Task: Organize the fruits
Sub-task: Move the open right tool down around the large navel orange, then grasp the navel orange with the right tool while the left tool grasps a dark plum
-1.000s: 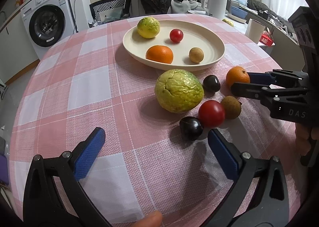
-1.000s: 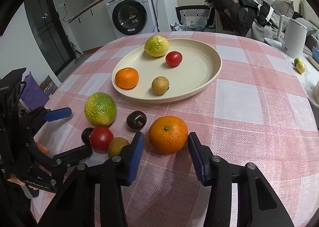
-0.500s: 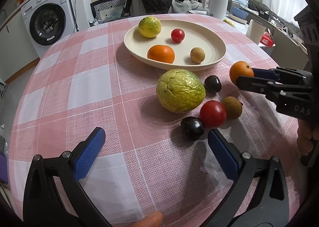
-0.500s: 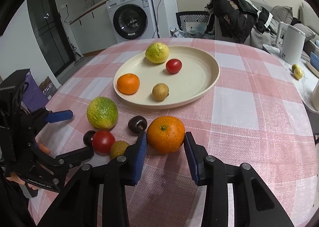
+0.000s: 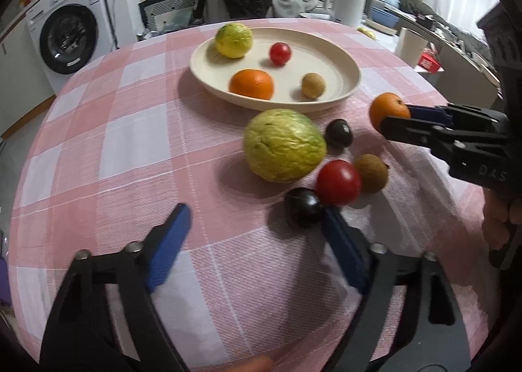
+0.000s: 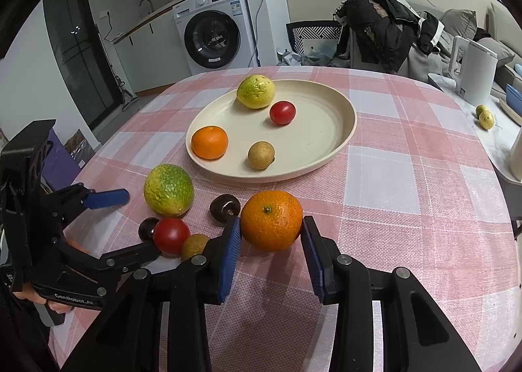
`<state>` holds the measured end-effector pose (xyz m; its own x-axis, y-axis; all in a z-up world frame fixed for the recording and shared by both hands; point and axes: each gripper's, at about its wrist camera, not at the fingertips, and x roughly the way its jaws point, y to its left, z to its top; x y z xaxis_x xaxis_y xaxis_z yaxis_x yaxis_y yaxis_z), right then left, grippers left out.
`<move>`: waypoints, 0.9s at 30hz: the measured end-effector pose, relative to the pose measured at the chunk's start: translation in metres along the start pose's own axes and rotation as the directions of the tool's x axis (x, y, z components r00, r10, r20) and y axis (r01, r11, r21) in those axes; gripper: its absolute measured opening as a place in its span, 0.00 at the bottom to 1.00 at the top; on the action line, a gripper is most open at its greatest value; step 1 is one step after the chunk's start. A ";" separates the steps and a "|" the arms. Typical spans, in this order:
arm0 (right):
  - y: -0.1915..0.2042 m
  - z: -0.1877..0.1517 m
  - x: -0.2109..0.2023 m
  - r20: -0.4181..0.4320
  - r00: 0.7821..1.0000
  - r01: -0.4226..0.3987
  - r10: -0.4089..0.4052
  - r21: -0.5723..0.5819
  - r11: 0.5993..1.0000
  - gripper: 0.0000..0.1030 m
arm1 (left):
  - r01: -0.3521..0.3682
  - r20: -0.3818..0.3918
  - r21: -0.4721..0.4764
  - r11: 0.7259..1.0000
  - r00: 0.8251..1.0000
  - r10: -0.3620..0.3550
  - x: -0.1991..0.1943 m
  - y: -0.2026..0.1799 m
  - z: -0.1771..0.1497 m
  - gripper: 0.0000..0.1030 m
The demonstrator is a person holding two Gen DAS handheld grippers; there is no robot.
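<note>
My right gripper (image 6: 270, 225) is shut on a loose orange (image 6: 271, 220), both blue pads pressing its sides just in front of the cream plate (image 6: 349, 130). The plate holds a yellow-green citrus (image 6: 256, 91), a cherry tomato (image 6: 282, 112), another orange (image 6: 209, 142) and a small brown fruit (image 6: 261, 155). My left gripper (image 5: 257, 235) points at the loose cluster: a big green fruit (image 5: 284, 145), a tomato (image 5: 337, 182), a brown fruit (image 5: 372, 173) and two dark plums (image 5: 305, 207) (image 5: 339, 133). Its jaws are closing with nothing pressed between them; the nearer plum lies at the tip of the right finger.
The round table carries a pink and white checked cloth (image 5: 130, 143). Behind it stand a washing machine (image 6: 215, 36), a chair piled with clothes (image 6: 381, 29) and a white kettle (image 6: 476, 71). Two small lemons (image 6: 484, 116) and a paper cup (image 5: 411, 45) sit on a side surface at the right.
My right gripper's pads closed onto the loose orange, which now sits slightly higher. The left gripper's jaws have come closer together. Both hands stayed in place.
</note>
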<state>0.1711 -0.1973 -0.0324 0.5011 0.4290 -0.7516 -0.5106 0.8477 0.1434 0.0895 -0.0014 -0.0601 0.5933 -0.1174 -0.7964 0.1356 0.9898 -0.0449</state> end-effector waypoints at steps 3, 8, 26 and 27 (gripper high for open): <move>0.000 0.000 0.000 0.001 1.000 -0.001 0.001 0.000 1.000 0.37 | 0.029 0.011 0.024 0.999 1.000 -0.030 -0.002 -0.005 -0.001 0.58; 0.000 0.000 0.000 0.001 1.000 0.000 0.000 0.000 1.000 0.37 | 0.102 0.023 0.047 0.994 0.994 -0.104 -0.006 -0.012 -0.001 0.39; -0.004 0.001 -0.004 0.010 1.000 0.001 -0.001 0.007 1.000 0.37 | 0.148 0.062 0.086 0.985 0.986 -0.154 -0.024 -0.018 -0.004 0.20; -0.004 0.002 -0.005 0.013 1.000 0.001 -0.001 0.008 1.000 0.37 | 0.150 0.068 0.091 0.985 0.985 -0.156 -0.027 -0.018 -0.003 0.20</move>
<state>0.1720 -0.2024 -0.0286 0.5106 0.4317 -0.7436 -0.5046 0.8507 0.1473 0.0681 -0.0161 -0.0398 0.6177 -0.2761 -0.7364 0.2943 0.9495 -0.1090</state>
